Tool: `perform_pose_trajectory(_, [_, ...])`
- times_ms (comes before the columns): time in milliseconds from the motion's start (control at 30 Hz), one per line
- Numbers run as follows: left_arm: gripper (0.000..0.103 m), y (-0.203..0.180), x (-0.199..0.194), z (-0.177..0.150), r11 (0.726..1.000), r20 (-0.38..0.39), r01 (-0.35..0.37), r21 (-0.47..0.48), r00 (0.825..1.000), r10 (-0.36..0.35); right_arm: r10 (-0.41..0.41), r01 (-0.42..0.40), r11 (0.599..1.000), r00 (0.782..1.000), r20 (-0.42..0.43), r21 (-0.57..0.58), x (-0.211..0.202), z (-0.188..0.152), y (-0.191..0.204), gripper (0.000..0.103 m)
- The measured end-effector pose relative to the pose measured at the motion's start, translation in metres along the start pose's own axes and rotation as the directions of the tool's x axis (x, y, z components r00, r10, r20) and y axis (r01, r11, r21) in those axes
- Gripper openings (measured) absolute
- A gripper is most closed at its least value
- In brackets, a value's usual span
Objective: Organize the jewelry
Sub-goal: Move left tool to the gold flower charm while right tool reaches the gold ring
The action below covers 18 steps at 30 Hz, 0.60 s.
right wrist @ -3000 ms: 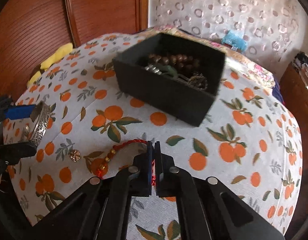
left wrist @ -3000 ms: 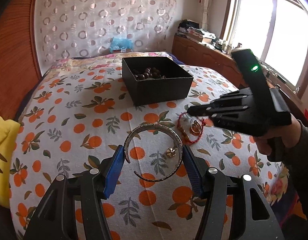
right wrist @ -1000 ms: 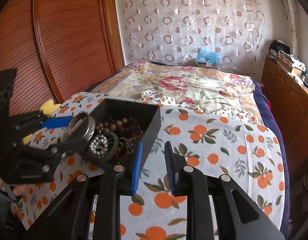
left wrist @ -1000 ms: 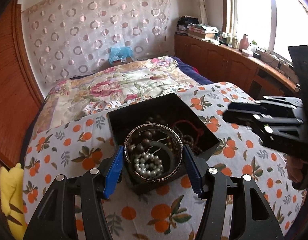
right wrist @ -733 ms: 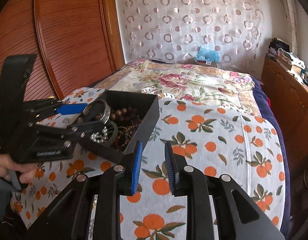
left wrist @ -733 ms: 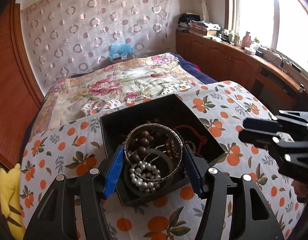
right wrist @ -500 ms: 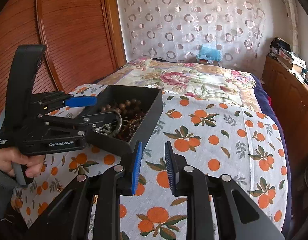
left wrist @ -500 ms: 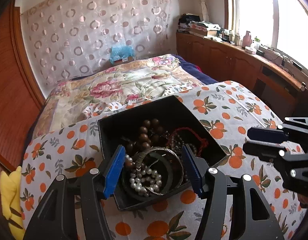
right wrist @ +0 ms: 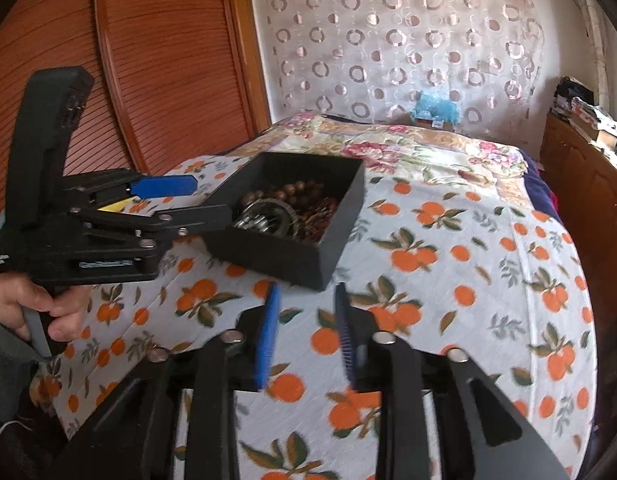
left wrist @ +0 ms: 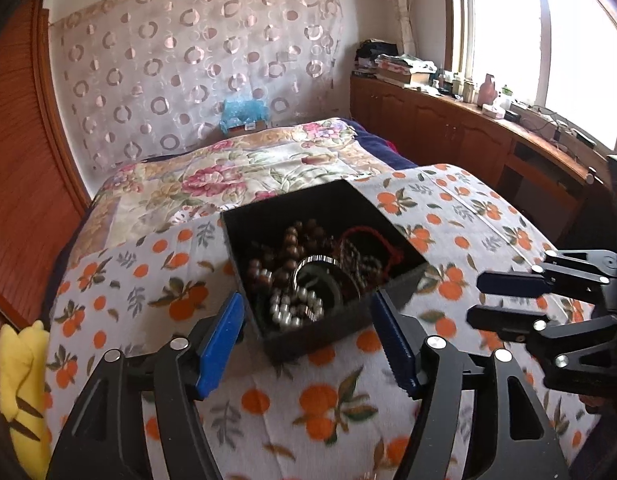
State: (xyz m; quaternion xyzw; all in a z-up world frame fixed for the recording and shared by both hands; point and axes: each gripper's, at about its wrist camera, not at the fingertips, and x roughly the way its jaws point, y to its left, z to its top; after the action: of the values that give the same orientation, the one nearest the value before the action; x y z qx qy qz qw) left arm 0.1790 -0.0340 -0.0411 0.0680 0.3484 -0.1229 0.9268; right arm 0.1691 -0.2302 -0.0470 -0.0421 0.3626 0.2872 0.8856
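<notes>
A black open box [left wrist: 268, 236] [right wrist: 340, 236] stands on the orange-print bedspread. In it lie a silver bangle [left wrist: 314, 266] [right wrist: 262, 210], a white pearl string [left wrist: 294, 310], brown wooden beads [left wrist: 296, 238] [right wrist: 298, 192] and a red cord bracelet [left wrist: 382, 246]. My left gripper [left wrist: 308, 336] is open and empty, just in front of the box's near wall; it also shows in the right wrist view [right wrist: 188, 200]. My right gripper [right wrist: 306, 330] is open and empty, in front of the box's corner; it shows at the right of the left wrist view [left wrist: 492, 298].
The orange-print cloth [left wrist: 448, 208] covers the near bed, with a floral quilt [left wrist: 244, 168] behind. A yellow plush toy [left wrist: 16, 364] lies at the left edge. Wooden sliding doors [right wrist: 160, 60] stand left, a wooden cabinet [left wrist: 448, 120] with clutter runs along the window.
My left gripper carried the silver bangle from the bedspread over the box, opened and dropped it inside, then drew back. My right gripper put the red cord bracelet in the box, opened and pulled back.
</notes>
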Motion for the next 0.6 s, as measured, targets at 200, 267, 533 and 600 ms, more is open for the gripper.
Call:
perform_pose_trajectory(200, [0.081, 0.006, -0.021, -0.025, 1.000, -0.003, 0.004, -0.018, 1.000, -0.004, 0.018, -0.019, 0.999, 0.999, -0.047, -0.025, 0.012, -0.013, 0.021, 0.039])
perform_pose_trajectory(267, [0.082, 0.007, -0.025, -0.032, 1.000, -0.008, 0.004, -0.017, 1.000, -0.004, 0.018, -0.021, 0.999, 0.998, -0.067, -0.040, 0.016, -0.016, 0.028, 0.039])
perform_pose_trajectory(533, [0.083, 0.014, -0.037, -0.071, 0.998, -0.053, 0.040, -0.048, 0.998, -0.043, -0.002, -0.019, 0.990, 0.989, -0.149, -0.139, 0.032, -0.030, 0.053, 0.039])
perform_pose_trajectory(600, [0.083, 0.014, -0.037, -0.080, 0.997, -0.073, 0.055, -0.057, 0.996, -0.059, -0.006, -0.019, 0.987, 0.987, -0.160, -0.157, 0.034, -0.032, 0.057, 0.039])
